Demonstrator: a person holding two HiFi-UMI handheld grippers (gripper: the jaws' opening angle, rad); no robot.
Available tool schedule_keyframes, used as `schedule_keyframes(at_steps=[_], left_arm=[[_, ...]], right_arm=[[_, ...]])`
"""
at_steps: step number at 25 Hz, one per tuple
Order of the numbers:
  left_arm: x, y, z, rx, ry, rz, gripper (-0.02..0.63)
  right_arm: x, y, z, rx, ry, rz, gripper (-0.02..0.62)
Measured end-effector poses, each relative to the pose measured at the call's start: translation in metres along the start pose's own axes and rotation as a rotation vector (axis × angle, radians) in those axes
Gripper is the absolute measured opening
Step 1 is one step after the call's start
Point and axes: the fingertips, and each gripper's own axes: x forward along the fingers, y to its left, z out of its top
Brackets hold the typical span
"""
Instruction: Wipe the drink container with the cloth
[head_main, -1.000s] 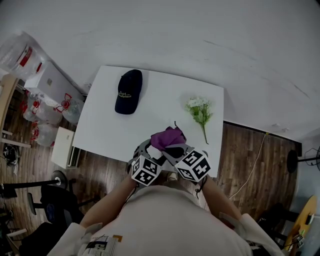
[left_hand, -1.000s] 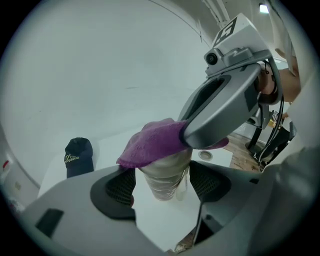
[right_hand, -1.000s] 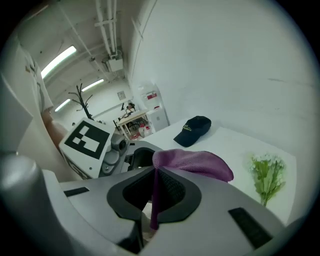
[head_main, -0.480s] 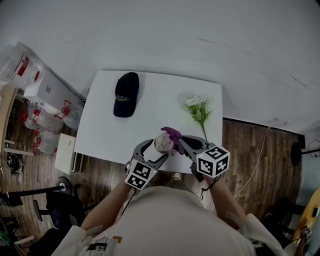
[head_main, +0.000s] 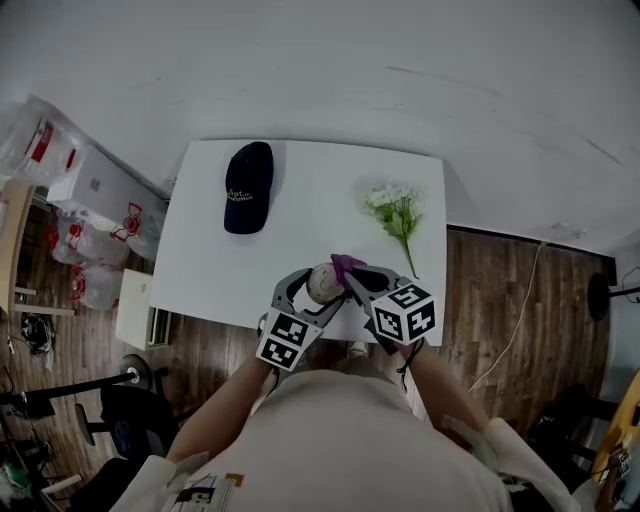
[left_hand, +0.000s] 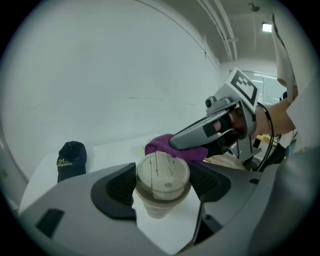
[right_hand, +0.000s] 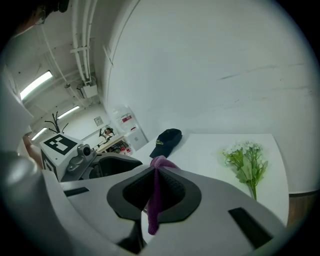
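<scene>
A paper drink cup (left_hand: 162, 175) with a beige lid is held above the near edge of the white table (head_main: 210, 260). My left gripper (left_hand: 162, 186) is shut on it just below the lid, a pad on each side. In the head view the cup (head_main: 322, 283) shows between the left gripper's (head_main: 314, 292) fingers. My right gripper (right_hand: 156, 192) is shut on a purple cloth (right_hand: 155, 200) that hangs from between its pads. The bunched cloth (left_hand: 165, 146) touches the far right side of the cup, and the right gripper (head_main: 350, 272) sits right beside the lid.
A dark cap (head_main: 247, 186) lies at the table's far left. A sprig of white flowers (head_main: 398, 213) lies at the far right. Plastic bags and a white box (head_main: 90, 195) stand on the wooden floor left of the table.
A second ago the purple cloth covered the cup's top. The right gripper swung it off to the right, then came back in beside the lid, which now shows bare. The cup has risen slightly.
</scene>
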Motion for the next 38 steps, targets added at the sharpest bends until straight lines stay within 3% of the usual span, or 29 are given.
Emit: schedule_keyframes(at_steps=[3, 9, 18, 23, 30, 34, 36, 38], left_arm=[[0.0, 0.002, 0.0, -0.013, 0.002, 0.008, 0.347], [0.001, 0.001, -0.001, -0.008, 0.03, 0.02, 0.347], [0.002, 0.004, -0.002, -0.014, 0.057, 0.06, 0.347], [0.007, 0.006, -0.001, -0.024, 0.061, 0.074, 0.347], [0.009, 0.009, 0.003, -0.04, 0.066, 0.069, 0.341], [0.01, 0.006, 0.002, -0.007, 0.073, 0.06, 0.342], [0.009, 0.007, 0.001, -0.027, 0.07, 0.063, 0.342], [0.009, 0.006, 0.0, -0.029, 0.075, 0.06, 0.342]], right_arm=[[0.007, -0.007, 0.001, 0.066, -0.026, 0.047, 0.04], [0.023, -0.039, -0.015, 0.207, -0.042, 0.057, 0.04], [0.067, -0.061, -0.119, 0.228, 0.213, 0.037, 0.038], [0.046, -0.034, -0.12, 0.096, 0.223, 0.069, 0.038], [0.006, -0.018, -0.04, -0.139, 0.043, 0.083, 0.04], [0.017, -0.026, -0.016, -0.281, 0.056, 0.084, 0.04], [0.03, -0.035, -0.018, -0.301, 0.092, 0.074, 0.039], [0.044, -0.043, -0.026, -0.247, 0.12, 0.079, 0.038]])
